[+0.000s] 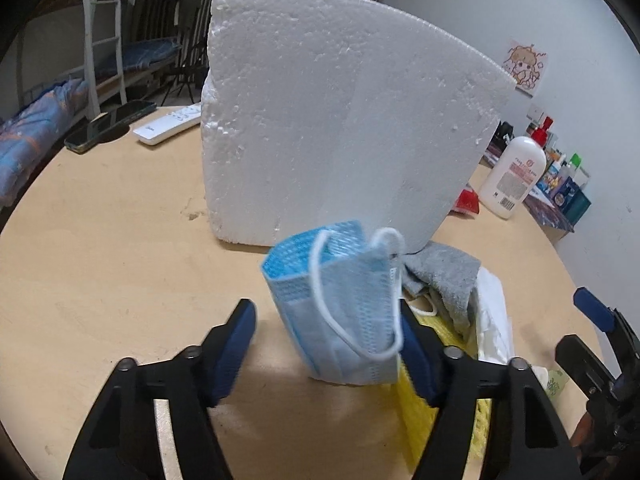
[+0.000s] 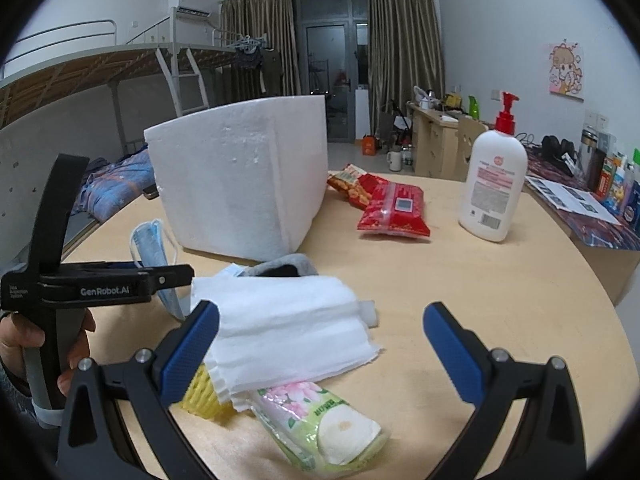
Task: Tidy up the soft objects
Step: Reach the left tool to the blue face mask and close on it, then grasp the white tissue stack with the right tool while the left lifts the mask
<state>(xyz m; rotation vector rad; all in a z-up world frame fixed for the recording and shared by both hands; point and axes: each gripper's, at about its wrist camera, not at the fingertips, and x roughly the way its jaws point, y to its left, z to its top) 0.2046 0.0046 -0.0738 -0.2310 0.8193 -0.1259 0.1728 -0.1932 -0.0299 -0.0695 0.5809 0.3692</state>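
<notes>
A light blue face mask (image 1: 340,308) stands on edge between the fingers of my left gripper (image 1: 325,308). Its right side lies against the right pad, while the left pad (image 1: 236,340) stands clear of it. The jaws are open. In the right wrist view the mask (image 2: 146,246) rises behind the left gripper (image 2: 176,274), which a hand holds. My right gripper (image 2: 320,312) is open above a folded white tissue sheet (image 2: 288,328) and grips nothing. Beside that sheet lie a grey cloth (image 2: 298,262), a yellow mesh piece (image 2: 200,396) and a green floral tissue pack (image 2: 320,424).
A large white foam box (image 1: 340,120) stands just behind the mask on the round wooden table (image 2: 480,300). A red wipes pack (image 2: 394,208), a snack bag (image 2: 352,186) and a lotion bottle (image 2: 494,176) sit to its right. A remote (image 1: 168,126) and phones (image 1: 108,126) lie at its left.
</notes>
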